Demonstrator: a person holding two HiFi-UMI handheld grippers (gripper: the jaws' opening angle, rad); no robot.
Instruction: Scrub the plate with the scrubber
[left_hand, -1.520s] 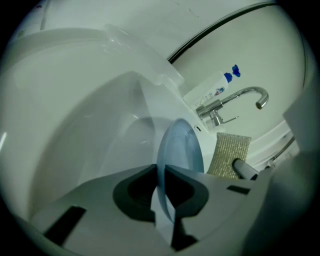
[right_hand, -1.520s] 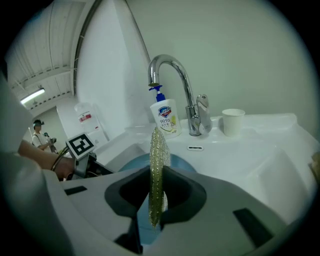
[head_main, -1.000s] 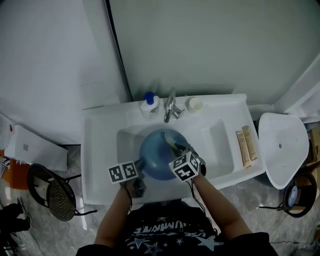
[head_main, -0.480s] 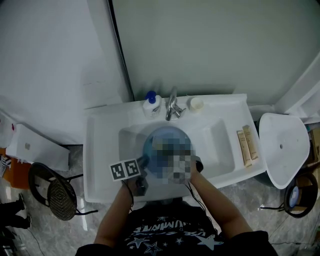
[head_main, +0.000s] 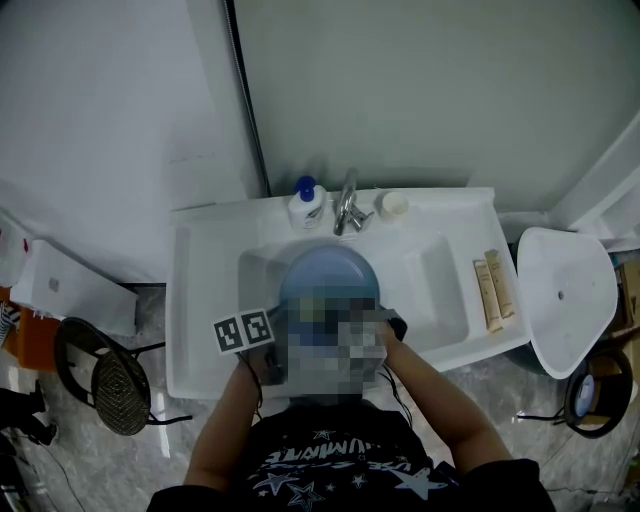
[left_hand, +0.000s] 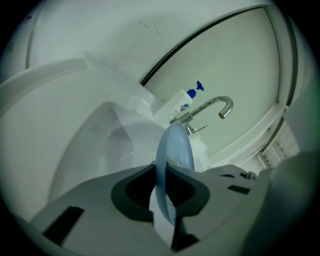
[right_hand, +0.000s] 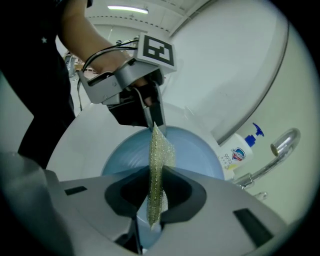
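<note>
Standing on edge in the sink's basin, the blue plate (head_main: 330, 268) sits just in front of the tap (head_main: 347, 205), its hollow face turned to the right. The left gripper (left_hand: 165, 176) has its jaws closed tight on the plate's near rim, the thin edge pinched between them. The right gripper (right_hand: 159, 176) has its jaws shut on a gold-green mesh scrubber (right_hand: 160, 147), which sticks out far past the jaws. The scrubber's far end lies across the plate's face, close to where the left jaws grip. Whether it presses on the plate cannot be told.

The white sink (head_main: 200, 300) holds only the plate in its round basin. A shallow tray-shaped hollow (head_main: 437, 290) is moulded in to the right. On the far ledge, left of the tap, stands a white soap bottle (head_main: 303, 207) with a blue pump. Its label carries a red and blue badge, the wording too small to read. A small white pot (head_main: 391, 206) stands right of the tap. Two tan tubes (head_main: 493, 290) lie side by side on the counter's right end.
</note>
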